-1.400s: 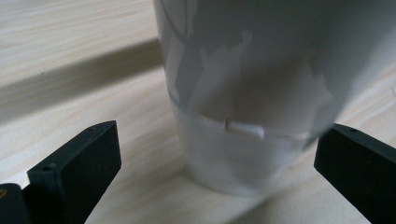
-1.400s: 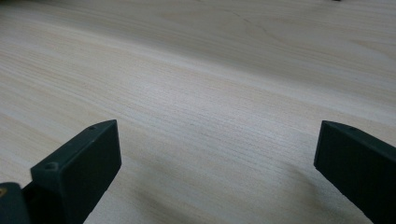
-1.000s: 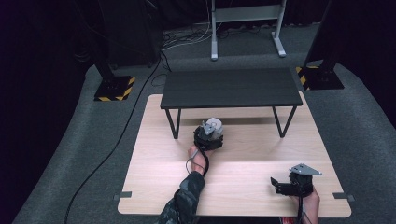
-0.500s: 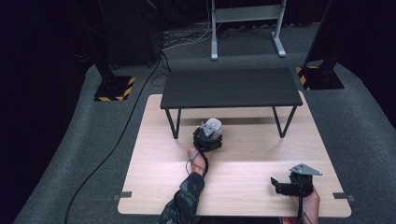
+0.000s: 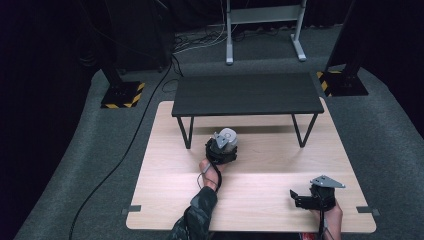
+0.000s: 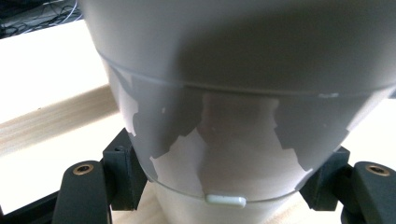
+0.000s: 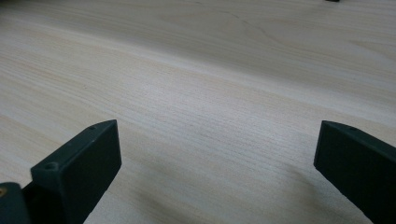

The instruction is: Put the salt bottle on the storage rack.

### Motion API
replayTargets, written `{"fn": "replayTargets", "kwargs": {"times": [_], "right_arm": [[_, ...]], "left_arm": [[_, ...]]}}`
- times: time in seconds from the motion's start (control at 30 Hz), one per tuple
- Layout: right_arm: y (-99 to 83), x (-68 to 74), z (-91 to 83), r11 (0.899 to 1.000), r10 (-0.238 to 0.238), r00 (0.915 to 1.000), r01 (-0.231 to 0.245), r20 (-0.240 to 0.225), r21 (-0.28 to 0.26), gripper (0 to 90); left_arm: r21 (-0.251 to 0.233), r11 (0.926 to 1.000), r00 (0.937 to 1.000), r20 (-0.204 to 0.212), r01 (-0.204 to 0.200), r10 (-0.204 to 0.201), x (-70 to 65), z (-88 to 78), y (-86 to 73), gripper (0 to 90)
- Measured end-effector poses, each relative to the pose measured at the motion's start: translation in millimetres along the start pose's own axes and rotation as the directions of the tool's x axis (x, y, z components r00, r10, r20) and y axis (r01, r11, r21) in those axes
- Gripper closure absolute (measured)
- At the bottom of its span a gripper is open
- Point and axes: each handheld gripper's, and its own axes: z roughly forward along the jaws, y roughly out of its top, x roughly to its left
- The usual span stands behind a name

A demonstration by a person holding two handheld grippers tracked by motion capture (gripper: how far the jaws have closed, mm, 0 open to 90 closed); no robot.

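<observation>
A grey and white plastic cup (image 5: 228,136) lies in my left gripper (image 5: 223,144) near the middle of the wooden table (image 5: 260,200), just in front of the black bench (image 5: 246,93). Close up in the left gripper view, the cup (image 6: 233,102) has patchy grey and white walls, and both black jaws press on its narrow end. My right gripper (image 5: 300,198) rests low over the table's front right part, pointing left. Its fingers (image 7: 79,163) stand wide apart over bare wood.
A low black bench stands across the far half of the table on thin legs (image 5: 185,132). Yellow-and-black striped stand bases (image 5: 120,95) sit on the grey carpet at both sides. A black cable (image 5: 125,150) runs along the floor to the left.
The cup in the left gripper has turned slightly. The right gripper has stayed in place.
</observation>
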Motion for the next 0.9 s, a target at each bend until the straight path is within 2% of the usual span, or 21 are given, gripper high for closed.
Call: {"fn": "replayTargets", "kwargs": {"times": [0.9], "right_arm": [[0.8,0.3,0.4,1.000,0.001,1.0000,-0.001,0.002,0.004,0.0]], "left_arm": [[-0.028,0.9995,0.9996,0.026,-0.012,0.012,6.7,-43.2,-5.4,29.9]]}}
